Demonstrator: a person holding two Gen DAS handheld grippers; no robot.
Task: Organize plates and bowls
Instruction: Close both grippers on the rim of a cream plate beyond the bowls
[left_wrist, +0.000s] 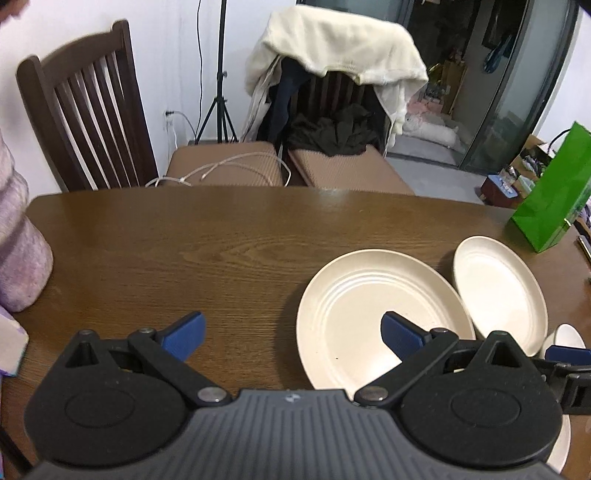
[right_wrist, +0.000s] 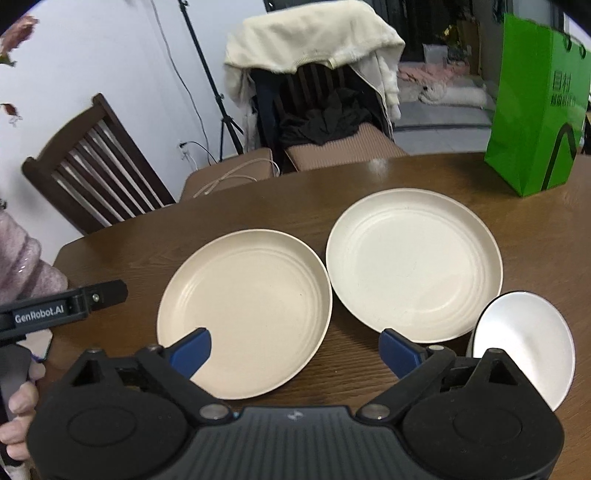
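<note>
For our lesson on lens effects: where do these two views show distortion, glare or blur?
Left wrist: the table edge bows, glare near its far edge, chair top blurred. Right wrist: the table edge curves, dark corners, sheen on the bowl.

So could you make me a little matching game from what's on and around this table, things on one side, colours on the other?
Things:
1. nearer plate
2. bowl
3. paper bag
4. gripper pads

Colours:
A. green
B. blue
C. cream
D. white

Pairs: 1-C, 2-D, 3-A, 4-B
</note>
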